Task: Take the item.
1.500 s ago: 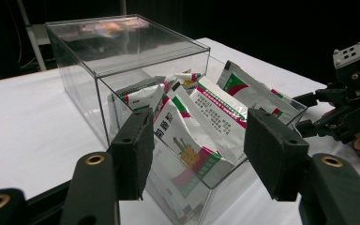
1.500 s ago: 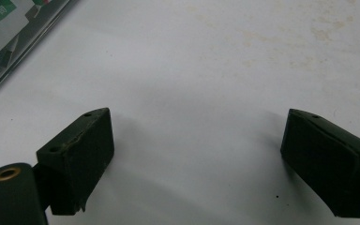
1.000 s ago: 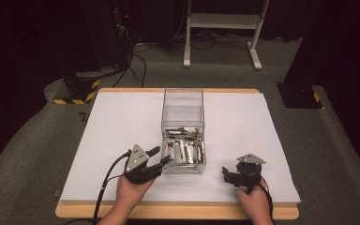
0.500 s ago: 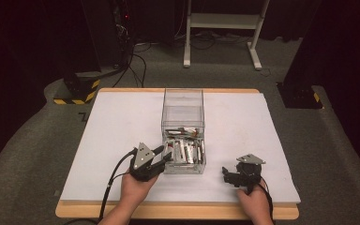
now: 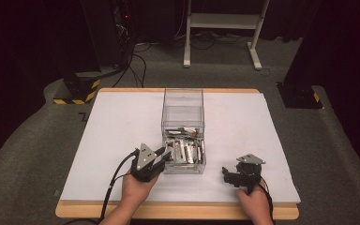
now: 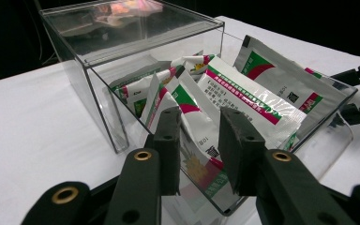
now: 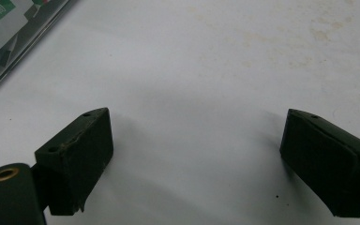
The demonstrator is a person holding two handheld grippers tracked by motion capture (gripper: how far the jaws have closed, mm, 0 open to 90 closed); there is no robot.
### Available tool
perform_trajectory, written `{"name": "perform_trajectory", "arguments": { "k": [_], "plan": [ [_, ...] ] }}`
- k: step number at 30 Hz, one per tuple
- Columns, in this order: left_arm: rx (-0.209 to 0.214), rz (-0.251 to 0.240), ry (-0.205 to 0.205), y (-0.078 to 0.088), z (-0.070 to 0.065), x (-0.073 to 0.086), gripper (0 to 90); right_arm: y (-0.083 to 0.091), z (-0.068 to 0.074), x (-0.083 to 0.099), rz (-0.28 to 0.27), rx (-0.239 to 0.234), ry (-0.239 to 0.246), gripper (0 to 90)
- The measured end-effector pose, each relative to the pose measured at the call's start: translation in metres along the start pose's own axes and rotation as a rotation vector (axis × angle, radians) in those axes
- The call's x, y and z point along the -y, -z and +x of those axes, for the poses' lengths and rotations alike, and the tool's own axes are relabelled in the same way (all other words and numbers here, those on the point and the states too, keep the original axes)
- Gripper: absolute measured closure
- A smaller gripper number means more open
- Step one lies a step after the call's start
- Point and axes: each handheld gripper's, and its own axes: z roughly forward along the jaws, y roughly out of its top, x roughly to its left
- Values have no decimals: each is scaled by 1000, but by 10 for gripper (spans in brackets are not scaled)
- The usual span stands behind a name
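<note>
A clear acrylic box point(image 5: 183, 98) stands mid-table with several white, green and red sachets point(image 5: 183, 150) piled in its near half. My left gripper point(image 5: 165, 154) is at the box's near-left corner. In the left gripper view its jaws point(image 6: 199, 150) stand a little apart, right at the box's clear wall point(image 6: 98, 89), and nothing is between them. The sachets point(image 6: 243, 98) lie just behind that wall. My right gripper point(image 5: 225, 173) rests to the right of the box, jaws pointing left. Those jaws point(image 7: 192, 159) are wide open over the bare white table point(image 7: 206, 61).
The white tabletop point(image 5: 117, 126) has free room left and right of the box. The box's far half point(image 5: 183, 112) holds no sachets. Beyond the table are a dark cabinet with cables point(image 5: 122, 51) and a white stand point(image 5: 220, 28).
My left gripper has crept rightward and forward, up to the box's near-left corner. The right gripper has stayed put.
</note>
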Motion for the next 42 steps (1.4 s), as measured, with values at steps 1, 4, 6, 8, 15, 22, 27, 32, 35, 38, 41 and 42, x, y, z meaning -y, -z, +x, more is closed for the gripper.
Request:
{"name": "perform_trajectory", "arguments": {
  "k": [1, 4, 6, 8, 15, 22, 27, 32, 35, 38, 41, 42],
  "plan": [
    [-2, -2, 2, 0, 0, 0, 712, 0, 0, 0, 0, 0, 0, 96],
    [-7, -1, -6, -1, -1, 1, 745, 0, 0, 0, -1, 1, 2, 97],
    [-11, -3, -7, -1, -2, 2, 758, 0, 0, 0, -1, 1, 3, 97],
    [-11, -4, -14, -1, -2, 2, 771, 0, 0, 0, -3, 2, 4, 97],
    [-19, -8, -24, -2, -3, 6, 868, 0, 0, 0, -3, 3, 5, 98],
    [-21, -23, -13, -1, -2, 7, 898, 0, 0, 0, -3, 2, 5, 98],
    [-17, -44, 5, 2, 0, 4, 899, 0, 0, 0, -3, 3, 3, 99],
    [-18, -63, 10, 4, 0, 1, 899, 0, 0, 0, -3, 3, 3, 100],
    [-19, -75, 20, 5, 0, -1, 899, 0, 0, 0, -3, 3, 3, 100],
    [-17, -79, 29, 6, 1, -3, 899, 0, 0, 0, -3, 3, 3, 100],
    [-15, -78, 28, 6, 1, -3, 899, 0, 1, 0, -3, 3, 4, 101],
    [-15, -83, 30, 6, 1, -4, 899, 0, 1, 0, -3, 3, 4, 101]
  ]
}}
